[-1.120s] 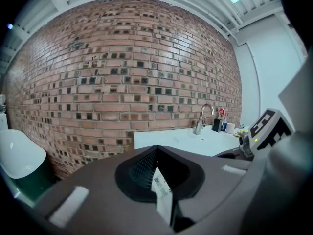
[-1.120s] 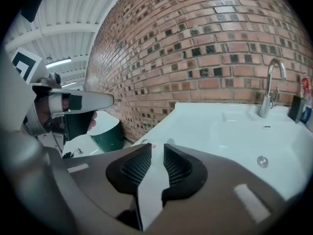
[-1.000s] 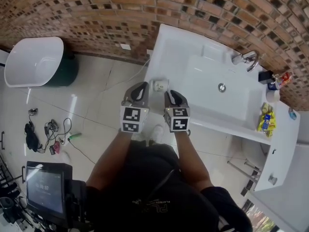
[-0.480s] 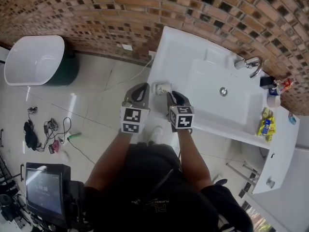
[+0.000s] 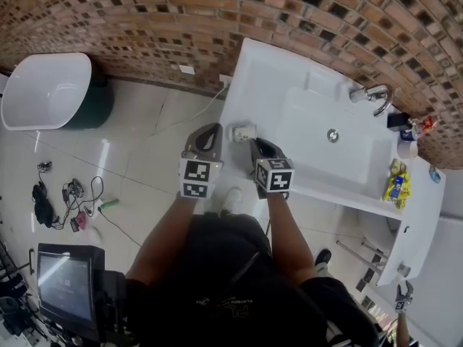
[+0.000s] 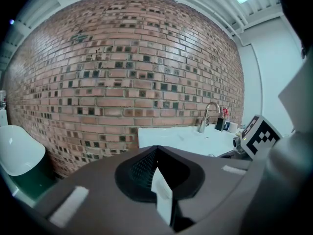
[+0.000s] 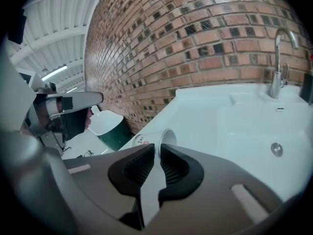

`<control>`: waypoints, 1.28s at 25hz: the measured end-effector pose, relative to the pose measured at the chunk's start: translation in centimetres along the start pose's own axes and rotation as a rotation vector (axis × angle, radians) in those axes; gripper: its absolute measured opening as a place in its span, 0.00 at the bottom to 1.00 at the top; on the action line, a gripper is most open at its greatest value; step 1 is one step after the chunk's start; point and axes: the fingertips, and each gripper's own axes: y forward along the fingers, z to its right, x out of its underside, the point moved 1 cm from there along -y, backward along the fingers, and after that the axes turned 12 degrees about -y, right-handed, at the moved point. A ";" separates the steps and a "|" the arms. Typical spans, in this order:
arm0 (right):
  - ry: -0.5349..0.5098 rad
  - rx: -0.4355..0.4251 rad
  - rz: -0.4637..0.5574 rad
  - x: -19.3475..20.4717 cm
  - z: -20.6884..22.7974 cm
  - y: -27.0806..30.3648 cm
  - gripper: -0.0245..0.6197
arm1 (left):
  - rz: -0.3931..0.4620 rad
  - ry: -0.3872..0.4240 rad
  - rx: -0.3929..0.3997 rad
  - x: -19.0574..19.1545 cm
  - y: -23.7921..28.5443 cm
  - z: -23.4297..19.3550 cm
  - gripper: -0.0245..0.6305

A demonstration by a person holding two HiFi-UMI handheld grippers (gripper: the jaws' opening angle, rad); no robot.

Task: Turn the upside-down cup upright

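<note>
**Sideways cup, rim between the right jaws**

Right now the right gripper is closing its jaws on the cup. The thin rim wall stands between the ribbed black pads, one pad inside the mouth and one outside. The cup is a small, glossy white cylinder with a red mark on its side. It lies tipped over on the near left corner of the smooth white sink counter, its mouth facing the basin. The left gripper hangs just beside it over the floor, jaws pressed together on nothing. Behind the counter, a curved chrome faucet stands against the rough brick wall.
</note>
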 end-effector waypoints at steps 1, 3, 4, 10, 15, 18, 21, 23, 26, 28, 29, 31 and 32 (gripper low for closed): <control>-0.001 -0.002 0.003 -0.1 0.0 -0.1 0.12 | -0.001 0.000 0.003 0.1 0.0 0.0 0.04; -0.013 -0.003 0.006 -0.4 -0.1 -0.3 0.11 | -0.001 0.000 0.009 0.1 0.1 -0.1 0.03; -0.020 -0.003 0.009 -0.5 -0.2 -0.4 0.11 | -0.001 0.000 0.012 0.1 0.1 -0.1 0.04; -0.108 0.025 0.021 -1.9 -0.7 -2.1 0.08 | 0.011 -0.006 0.030 -0.3 -0.1 -0.2 0.03; -0.243 0.050 0.012 -3.2 -1.7 -4.0 0.08 | 0.023 -0.010 0.039 -0.8 -0.7 -0.8 0.03; -0.370 0.072 -0.023 -3.4 -2.7 -4.7 0.08 | 0.027 -0.012 0.045 -0.9 -1.1 -1.3 0.04; -0.548 0.092 -0.080 -3.0 -4.0 -4.9 0.08 | 0.033 -0.019 0.049 -0.9 -1.5 -1.7 0.04; -0.660 0.090 -0.129 -2.6 -4.8 -4.9 0.08 | 0.038 -0.023 0.051 -1.0 -1.7 -1.8 0.03; -0.815 0.062 -0.232 -1.8 -6.3 -4.9 0.08 | 0.047 -0.028 0.052 -1.3 -1.9 -2.0 0.04; -0.890 0.038 -0.308 -1.1 -7.1 -4.7 0.08 | 0.050 -0.033 0.050 -1.4 -2.1 -2.3 0.03; -0.923 0.030 -0.340 -0.9 -7.4 -4.6 0.08 | 0.051 -0.036 0.048 -1.3 -2.2 -2.4 0.03; -0.986 0.018 -0.388 -0.6 -7.8 -4.2 0.08 | 0.050 -0.040 0.046 -1.2 -2.3 -2.6 0.03; -1.015 0.013 -0.407 -0.4 -8.0 -4.1 0.08 | 0.049 -0.041 0.045 -1.2 -2.4 -2.7 0.04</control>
